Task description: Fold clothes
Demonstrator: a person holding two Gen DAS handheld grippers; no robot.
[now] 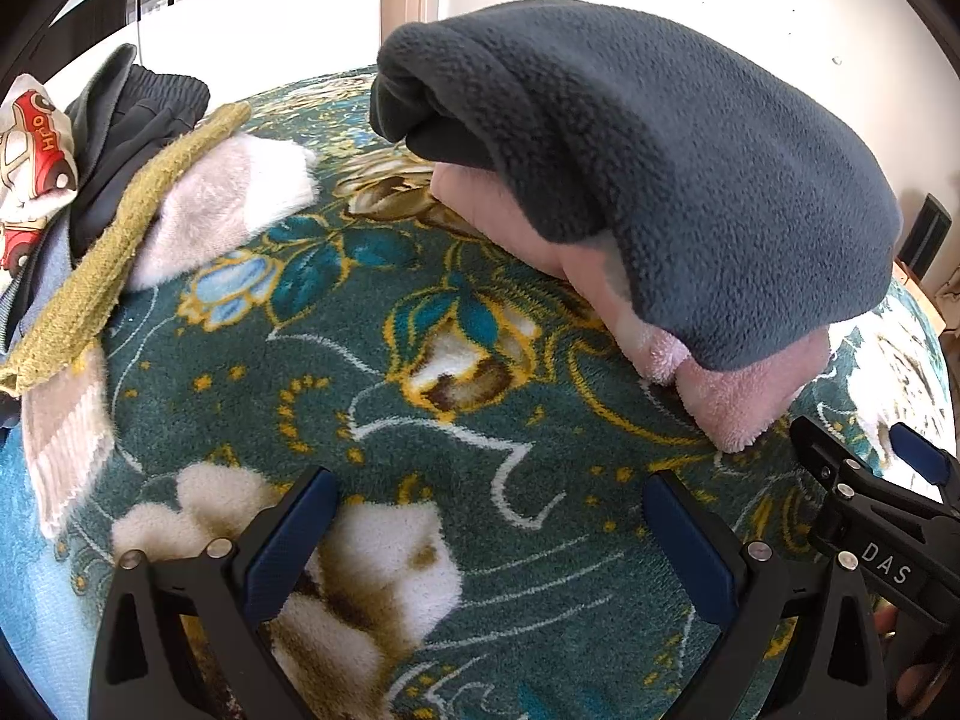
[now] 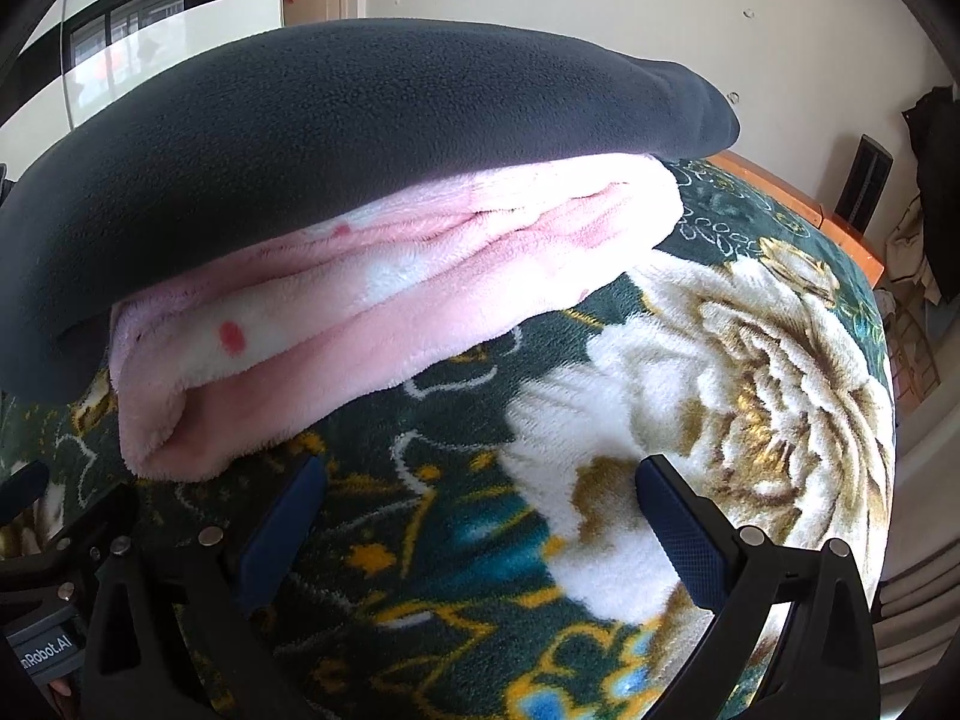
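Observation:
A folded dark grey fleece garment (image 1: 660, 150) lies on top of a folded pink plush garment (image 1: 738, 396) on the floral blanket (image 1: 336, 360). The same stack fills the right wrist view, grey fleece (image 2: 336, 132) over pink plush (image 2: 384, 288). My left gripper (image 1: 489, 516) is open and empty, just in front of the stack. My right gripper (image 2: 480, 498) is open and empty, close to the pink garment's near edge. The right gripper also shows in the left wrist view (image 1: 864, 462) at the lower right.
A heap of unfolded clothes lies at the left: an olive knit piece (image 1: 120, 252), a pale fuzzy garment (image 1: 222, 204), dark trousers (image 1: 138, 126) and a car-print cloth (image 1: 33, 144). The bed's wooden edge (image 2: 840, 228) and a white wall (image 2: 600, 12) lie behind.

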